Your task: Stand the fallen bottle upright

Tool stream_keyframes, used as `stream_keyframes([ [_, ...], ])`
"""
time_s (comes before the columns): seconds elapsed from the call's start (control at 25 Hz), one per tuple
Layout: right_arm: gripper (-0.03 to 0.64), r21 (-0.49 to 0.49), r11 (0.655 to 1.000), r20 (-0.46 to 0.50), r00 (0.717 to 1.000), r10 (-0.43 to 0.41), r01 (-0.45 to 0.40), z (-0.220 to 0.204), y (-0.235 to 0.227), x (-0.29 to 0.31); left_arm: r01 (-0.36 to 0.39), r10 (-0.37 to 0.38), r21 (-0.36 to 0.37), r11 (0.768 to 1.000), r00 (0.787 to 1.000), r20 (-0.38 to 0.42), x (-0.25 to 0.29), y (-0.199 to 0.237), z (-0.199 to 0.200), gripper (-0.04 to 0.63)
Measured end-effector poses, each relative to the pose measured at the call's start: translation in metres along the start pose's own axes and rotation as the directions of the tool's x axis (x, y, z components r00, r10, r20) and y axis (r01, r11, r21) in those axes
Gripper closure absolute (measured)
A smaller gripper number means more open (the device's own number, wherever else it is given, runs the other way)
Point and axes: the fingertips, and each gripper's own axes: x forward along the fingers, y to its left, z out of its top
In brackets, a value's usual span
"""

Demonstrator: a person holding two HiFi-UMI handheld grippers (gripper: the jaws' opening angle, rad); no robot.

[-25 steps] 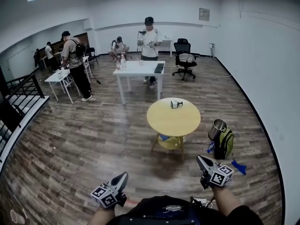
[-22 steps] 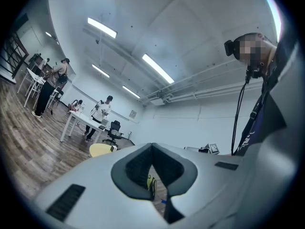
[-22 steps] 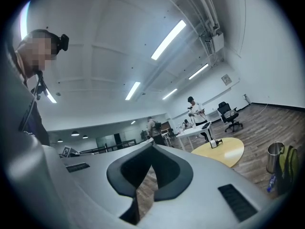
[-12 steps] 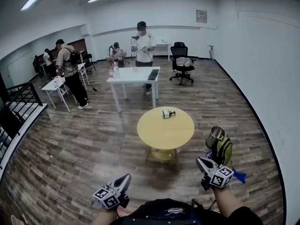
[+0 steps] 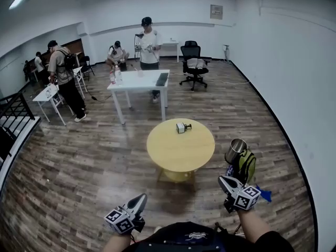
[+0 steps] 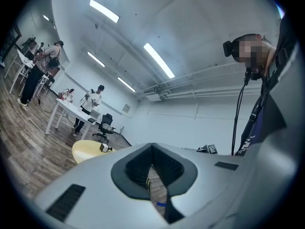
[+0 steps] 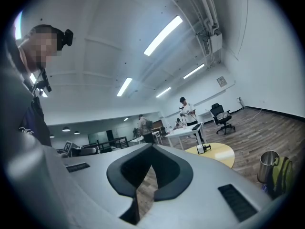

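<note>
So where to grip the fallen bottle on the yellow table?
Probably the white body of the bottle, jaws across its width, from the near edge of the table: it lies on its side, dark neck pointing right. Finer detail unclear.

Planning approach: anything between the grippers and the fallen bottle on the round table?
Nothing visible: left gripper and right gripper face open floor up to the round table; bottle lies near its far edge; backpack sits off right.
</note>
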Motion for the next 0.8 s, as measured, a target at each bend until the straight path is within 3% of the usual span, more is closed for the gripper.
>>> stream_keyframes([
  [0.48, 0.598, -0.004, 0.996, 0.049, 0.995, -0.089, 0.089, 0.013, 0.006, 0.173, 0.100, -0.099, 0.017, 0.995, 0.994, -0.053, 0.031, 0.180, 0.091, 0.584],
  [0.8, 0.598, 0.019, 0.994, 0.032, 0.994, -0.109, 0.108, 0.015, -0.035, 0.223, 0.102, -0.102, -0.008, 0.995, 0.992, -0.075, 0.072, 0.233, 0.098, 0.584],
])
